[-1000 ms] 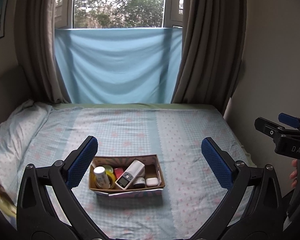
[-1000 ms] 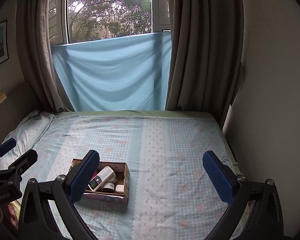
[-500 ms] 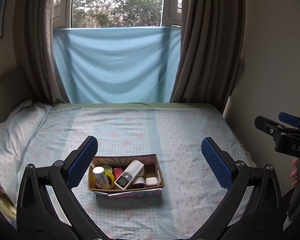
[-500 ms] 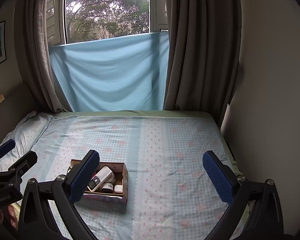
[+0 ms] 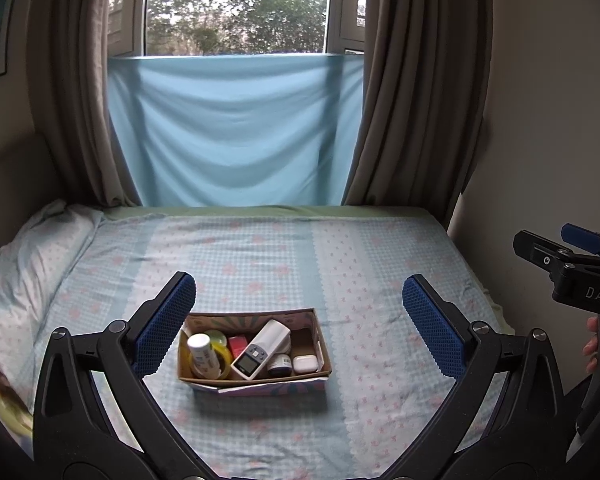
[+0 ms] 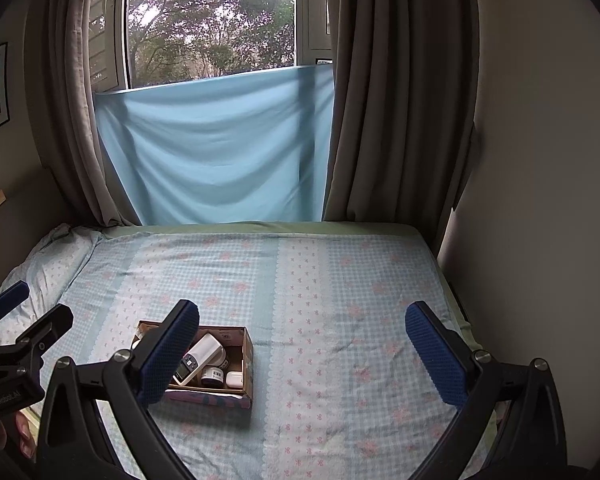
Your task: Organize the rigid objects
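The left gripper (image 5: 298, 322) and right gripper (image 6: 302, 350) hover with jaws spread, empty. A filled cardboard box (image 5: 254, 376) sits on the near bed (image 5: 340, 264).

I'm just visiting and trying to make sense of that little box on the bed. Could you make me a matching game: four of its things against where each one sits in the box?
Things:
1. white earbud case
2. white remote control
3. white-capped bottle
4. red packet

Places in the cardboard box, as the left wrist view shows it:
A. left end
B. leaning diagonally across the middle
C. right front corner
D. between the yellow-green roll and the remote

Pairs: 1-C, 2-B, 3-A, 4-D
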